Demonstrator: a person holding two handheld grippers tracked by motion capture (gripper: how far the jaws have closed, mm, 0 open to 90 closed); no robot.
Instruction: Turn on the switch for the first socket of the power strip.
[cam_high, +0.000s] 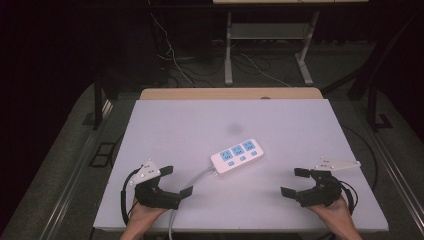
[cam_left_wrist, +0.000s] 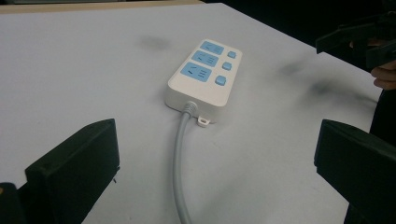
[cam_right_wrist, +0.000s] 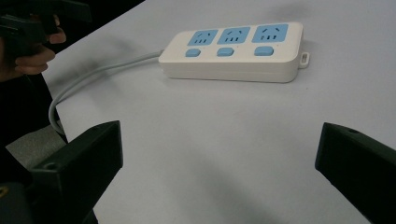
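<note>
On the white counter (cam_high: 175, 125), both the left gripper (cam_high: 172, 182) and right gripper (cam_high: 295, 181) gape empty, and a careless grab could snag the power strip (cam_high: 237, 155) by its grey cord (cam_high: 192, 179).

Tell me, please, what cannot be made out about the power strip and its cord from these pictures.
- Plug end of the cord: in the high view it runs off the table's near edge beside the left gripper; in the left gripper view the bottom edge cuts it.
- Switch states on the power strip: the buttons are too small in the high view, and no gripper view shows on or off marks.
- Far side of the strip: hidden by its own body in the right gripper view.
</note>
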